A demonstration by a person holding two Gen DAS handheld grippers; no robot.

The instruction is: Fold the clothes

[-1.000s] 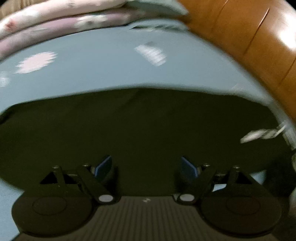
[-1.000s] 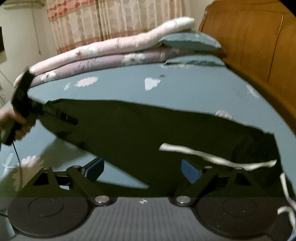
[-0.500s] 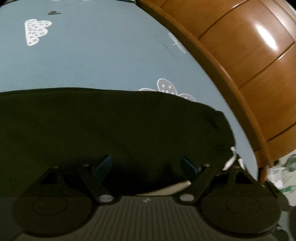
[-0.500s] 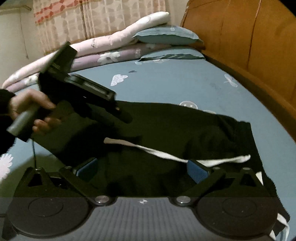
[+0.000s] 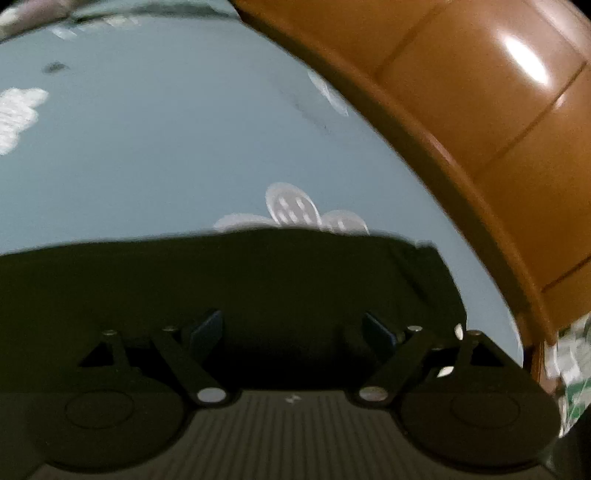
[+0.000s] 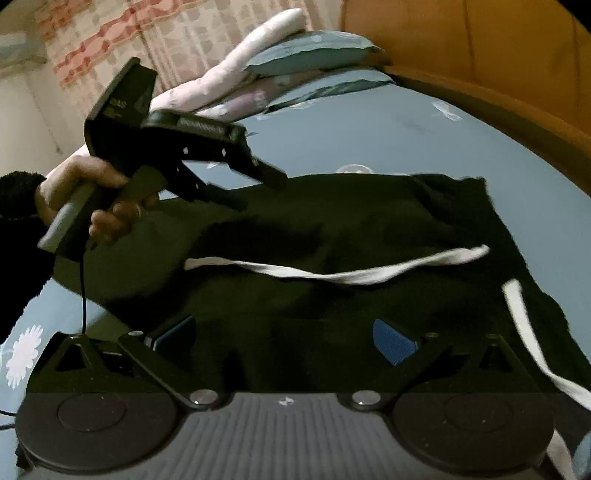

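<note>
Clothes here means one black garment (image 6: 369,221) with white drawstrings (image 6: 332,273), lying spread across the middle of the right wrist view on a blue bed sheet (image 6: 369,133).

Right claw (image 6: 284,343), at the bottom of its own view: the blue pads stand wide apart and nothing is pinched between them; the dark cloth lies beneath and beyond the tips, so it is released. Left claw (image 5: 291,328), at the bottom of its view, is likewise parted and empty, with the garment's far edge running across the frame just above it and patterned sheet beyond. In the right wrist view the same left claw (image 6: 266,173) shows at upper left, held by a hand (image 6: 85,199) in a dark sleeve, tilted downward over the garment's left part, a cable hanging from its grip.

Progress, as I judge it: the garment looks doubled over into a broad, fairly flat shape, though a corner at upper right is rumpled and the drawstrings trail loose, one running off the lower right. Further folds and tidying appear to remain.

Outward: folded quilts and pillows (image 6: 258,74) are stacked at the top, a wooden headboard (image 5: 480,110) curves along the right, and a curtain (image 6: 129,33) hangs at upper left.
</note>
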